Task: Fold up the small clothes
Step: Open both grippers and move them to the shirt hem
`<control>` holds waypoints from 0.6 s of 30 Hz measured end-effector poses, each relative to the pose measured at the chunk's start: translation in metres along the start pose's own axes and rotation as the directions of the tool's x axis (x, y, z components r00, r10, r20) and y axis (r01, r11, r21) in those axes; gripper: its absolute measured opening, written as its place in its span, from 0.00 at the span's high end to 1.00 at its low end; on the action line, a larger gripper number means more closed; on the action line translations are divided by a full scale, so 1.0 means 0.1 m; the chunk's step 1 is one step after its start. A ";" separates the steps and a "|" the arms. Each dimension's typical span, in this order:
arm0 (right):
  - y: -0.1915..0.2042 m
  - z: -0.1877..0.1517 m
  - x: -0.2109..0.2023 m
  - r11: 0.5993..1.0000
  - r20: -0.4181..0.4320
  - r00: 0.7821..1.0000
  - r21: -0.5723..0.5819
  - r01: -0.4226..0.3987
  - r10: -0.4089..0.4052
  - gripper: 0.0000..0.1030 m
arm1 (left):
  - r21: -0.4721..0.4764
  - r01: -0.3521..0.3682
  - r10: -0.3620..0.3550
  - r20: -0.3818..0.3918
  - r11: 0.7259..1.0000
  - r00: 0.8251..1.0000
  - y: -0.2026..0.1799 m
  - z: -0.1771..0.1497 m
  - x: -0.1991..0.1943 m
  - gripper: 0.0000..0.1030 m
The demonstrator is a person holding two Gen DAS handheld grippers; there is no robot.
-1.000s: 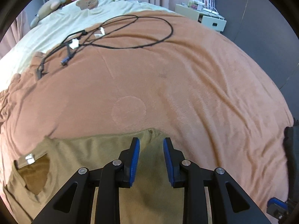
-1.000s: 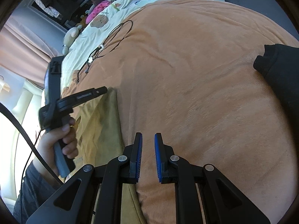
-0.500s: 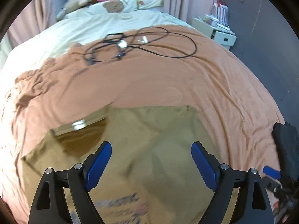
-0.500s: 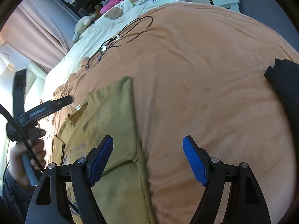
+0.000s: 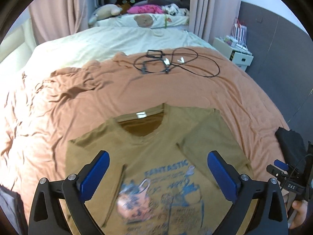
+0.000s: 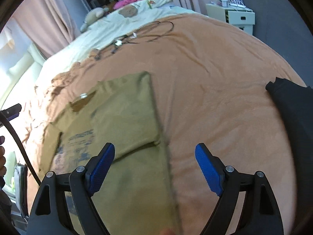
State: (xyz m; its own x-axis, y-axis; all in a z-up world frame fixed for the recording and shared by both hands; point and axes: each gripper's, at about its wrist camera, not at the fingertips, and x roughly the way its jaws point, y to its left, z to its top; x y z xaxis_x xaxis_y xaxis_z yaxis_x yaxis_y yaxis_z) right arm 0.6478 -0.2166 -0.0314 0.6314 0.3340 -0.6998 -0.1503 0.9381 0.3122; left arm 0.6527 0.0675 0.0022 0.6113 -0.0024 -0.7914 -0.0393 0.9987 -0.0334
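Observation:
An olive-green T-shirt (image 5: 156, 156) with a blue print lies flat on the brown blanket (image 5: 78, 101), collar towards the pillows. Its right side and sleeve are folded inward over the chest (image 6: 127, 117). My left gripper (image 5: 156, 173) hovers above the printed chest, open wide, nothing between its blue pads. My right gripper (image 6: 154, 166) hangs open over the shirt's folded right edge (image 6: 162, 148), also empty. The shirt's lower hem is out of view.
A tangle of black cables (image 5: 172, 64) lies on the blanket beyond the shirt. A black garment (image 6: 293, 105) sits at the bed's right edge. Pillows and soft toys (image 5: 125, 11) are at the head; a white bedside cabinet (image 5: 236, 54) stands right.
Both grippers went from shut to wide open and pulled back and up. The shirt's right side now lies folded over the chest, released.

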 end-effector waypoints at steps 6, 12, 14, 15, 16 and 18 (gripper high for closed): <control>0.15 -0.14 -0.45 0.999 0.020 1.000 -0.035 0.002 -0.001 0.19 | -0.044 0.015 -0.011 0.070 0.999 0.997 0.42 -0.29 -0.52 0.02; 0.39 -0.31 -0.91 0.992 0.106 0.990 -0.074 0.097 -0.089 0.19 | -0.117 0.033 -0.017 0.134 0.993 0.991 0.77 -0.58 -1.00 0.02; 0.45 -0.40 -1.05 0.994 0.121 0.991 -0.091 0.068 -0.057 0.19 | -0.138 0.047 -0.027 0.148 0.989 0.989 0.88 -0.71 -1.18 0.02; 0.47 -0.43 -1.12 0.992 0.135 0.988 -0.099 0.083 -0.069 0.19 | -0.147 0.047 -0.025 0.152 0.988 0.988 0.92 -0.77 -1.26 0.02; 0.50 -0.47 -1.18 0.989 0.148 0.986 -0.112 0.100 -0.083 0.19 | -0.151 0.043 -0.019 0.158 0.988 0.987 0.95 -0.83 -1.34 0.02; 0.53 -0.54 -1.25 0.985 0.150 0.985 -0.135 0.107 -0.087 0.19 | -0.146 0.037 -0.011 0.175 0.989 0.985 1.00 -0.93 -1.46 0.02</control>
State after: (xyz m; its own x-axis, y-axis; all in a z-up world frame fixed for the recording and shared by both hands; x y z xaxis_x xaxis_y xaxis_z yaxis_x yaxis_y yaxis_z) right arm 0.5200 -0.2033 0.0380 0.7490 0.2339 -0.6200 -0.1828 0.9723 0.1459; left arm 0.4859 0.1628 0.0572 0.7404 -0.0044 -0.6721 -0.1316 0.9797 -0.1514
